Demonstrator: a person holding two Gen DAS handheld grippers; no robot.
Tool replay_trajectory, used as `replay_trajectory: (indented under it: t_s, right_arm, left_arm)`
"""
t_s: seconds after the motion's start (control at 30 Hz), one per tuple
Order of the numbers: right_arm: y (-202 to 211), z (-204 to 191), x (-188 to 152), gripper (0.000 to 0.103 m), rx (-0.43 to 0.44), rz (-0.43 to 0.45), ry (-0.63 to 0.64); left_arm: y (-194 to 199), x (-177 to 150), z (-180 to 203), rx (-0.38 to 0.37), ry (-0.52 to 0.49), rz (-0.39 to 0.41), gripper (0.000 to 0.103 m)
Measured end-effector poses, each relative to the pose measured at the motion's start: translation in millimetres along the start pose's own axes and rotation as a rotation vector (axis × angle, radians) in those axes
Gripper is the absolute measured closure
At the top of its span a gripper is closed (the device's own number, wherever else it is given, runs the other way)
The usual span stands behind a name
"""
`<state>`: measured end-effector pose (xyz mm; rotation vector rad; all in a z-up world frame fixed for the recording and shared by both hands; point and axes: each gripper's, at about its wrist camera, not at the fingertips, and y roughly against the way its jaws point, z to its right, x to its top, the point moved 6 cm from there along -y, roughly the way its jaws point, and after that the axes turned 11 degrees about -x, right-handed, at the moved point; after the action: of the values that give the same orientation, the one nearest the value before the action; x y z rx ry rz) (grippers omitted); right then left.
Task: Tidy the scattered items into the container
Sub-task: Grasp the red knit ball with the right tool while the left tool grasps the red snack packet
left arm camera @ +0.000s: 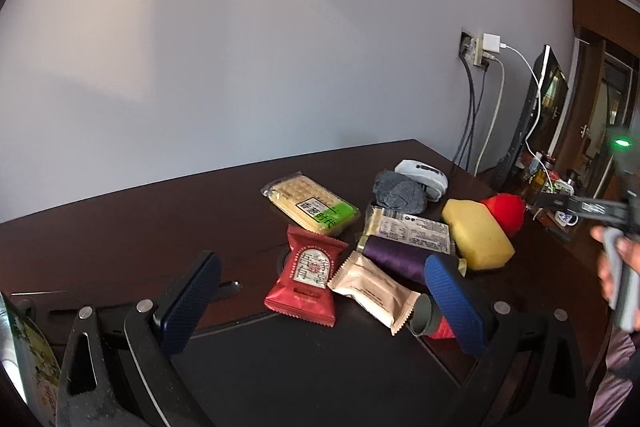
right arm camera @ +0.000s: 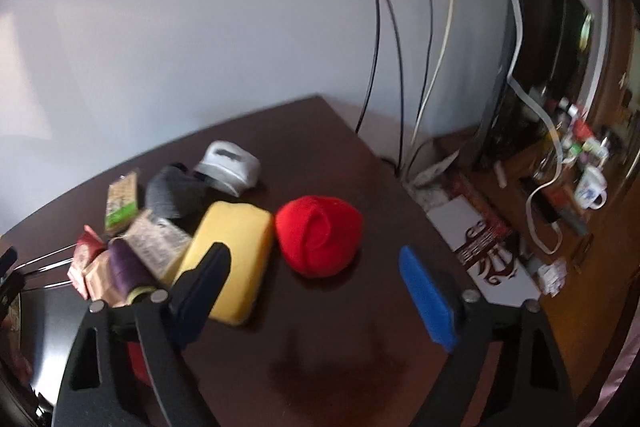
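red spool (left arm camera: 442, 329) behind claw pad, shelf clutter (right arm camera: 576, 147) blurred

right gripper (right arm camera: 312, 291) jaws apart, empty | red sock ball (right arm camera: 319, 235) beside yellow sponge (right arm camera: 232, 255)

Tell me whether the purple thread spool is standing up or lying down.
Lying down. The purple thread spool rests on its side on the dark table, its pale end facing sideways in the right wrist view.

Red sock ball (right arm camera: 319, 235), yellow sponge (right arm camera: 230, 259)
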<state>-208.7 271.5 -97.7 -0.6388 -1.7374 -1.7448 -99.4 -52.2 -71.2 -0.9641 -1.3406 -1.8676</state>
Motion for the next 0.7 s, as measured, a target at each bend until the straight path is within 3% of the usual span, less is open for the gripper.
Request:
replay_trajectory:
  t_s: [0.1, 0.23, 0.47, 0.53, 0.7]
  right_arm:
    - [-27.9, 1.1, 6.4, 0.025, 0.023, -0.054, -0.004]
    - [-45.3, -4.0, 10.9, 0.026, 0.019, -0.071, 0.027]
    - [-75.7, -4.8, 7.4, 0.026, -0.019, -0.119, 0.056]
    - [-81.1, -8.6, 6.0, 0.034, -0.012, -0.135, 0.062]
    - [-85.1, -14.4, 3.3, 0.039, 0.009, -0.127, 0.061]
  left_arm:
    - [0.0, -1.0, 13.3, -0.056, -0.033, 0.002, 0.000]
    - [0.0, -2.3, 28.0, -0.086, -0.077, 0.011, 0.000]
    - [2.0, -3.8, 0.8, -0.076, 0.003, 0.004, 0.000]
    - [-0.4, -4.9, -7.3, -0.067, 0.015, -0.008, 0.000]
    - [-21.8, -10.9, -21.3, -0.036, 0.017, -0.080, 0.001]
